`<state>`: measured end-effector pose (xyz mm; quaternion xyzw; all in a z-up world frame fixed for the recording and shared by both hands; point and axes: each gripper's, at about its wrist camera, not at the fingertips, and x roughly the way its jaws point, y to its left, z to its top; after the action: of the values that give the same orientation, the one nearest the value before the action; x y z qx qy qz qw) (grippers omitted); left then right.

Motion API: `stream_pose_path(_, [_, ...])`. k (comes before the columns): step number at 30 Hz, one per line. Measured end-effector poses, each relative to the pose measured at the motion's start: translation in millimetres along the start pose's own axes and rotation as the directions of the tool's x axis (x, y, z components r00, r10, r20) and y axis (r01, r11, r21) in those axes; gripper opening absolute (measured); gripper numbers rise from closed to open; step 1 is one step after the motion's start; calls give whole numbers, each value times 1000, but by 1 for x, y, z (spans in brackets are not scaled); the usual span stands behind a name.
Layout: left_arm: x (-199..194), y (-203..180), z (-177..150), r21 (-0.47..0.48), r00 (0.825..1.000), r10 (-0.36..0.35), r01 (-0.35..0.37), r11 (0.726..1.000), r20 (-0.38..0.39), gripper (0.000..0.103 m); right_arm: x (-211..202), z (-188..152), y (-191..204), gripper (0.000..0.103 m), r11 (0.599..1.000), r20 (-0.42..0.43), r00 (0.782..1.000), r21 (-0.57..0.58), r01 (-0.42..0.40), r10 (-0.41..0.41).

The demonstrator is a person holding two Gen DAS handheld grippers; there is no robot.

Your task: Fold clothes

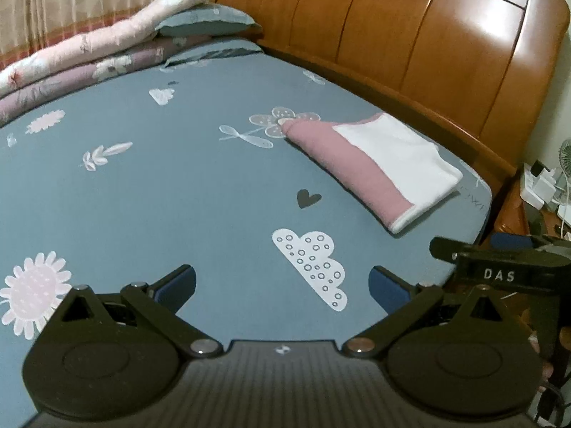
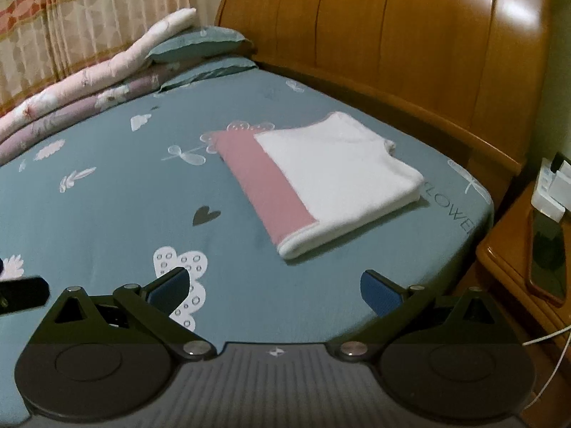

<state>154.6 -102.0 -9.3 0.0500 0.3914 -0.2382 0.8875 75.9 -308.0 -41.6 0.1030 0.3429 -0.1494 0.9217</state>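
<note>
A: Left gripper (image 1: 282,285)?
B: Spread wide, nothing between the blue pads (image 1: 178,287). Hovering over the blue-grey bedsheet (image 1: 160,185), above a white cloud print (image 1: 314,267).

A: Right gripper (image 2: 273,289)?
B: Also spread wide and empty. Held over the sheet near the bed's edge, just beside the left one; visible at the right border of the left wrist view, black, lettered "DAS".

A: And the garment?
B: Folded pink-and-white garment (image 2: 314,182) lying flat on the sheet, ahead of both grippers and apart from them. White panel on top, pink strip along its left side, white hem at the near end. Close to the wooden headboard (image 2: 392,35) and the corner of the mattress.

A: Elsewhere on the bed?
B: Stacked pillows (image 2: 200,44) at the far side against the headboard, rolled pink floral quilts (image 2: 89,82) beside them, patterned curtain (image 2: 71,18) behind. Wooden nightstand (image 2: 499,260) to the right, dark phone (image 2: 547,253) lying on it.
</note>
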Motion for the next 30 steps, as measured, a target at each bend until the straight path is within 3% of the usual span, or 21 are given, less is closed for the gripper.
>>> stream_pose_path(30, [34, -15, 13, 18, 998, 17, -16, 1000, -62, 102, 11, 5, 1, 103, 996, -32, 995, -23, -91, 90])
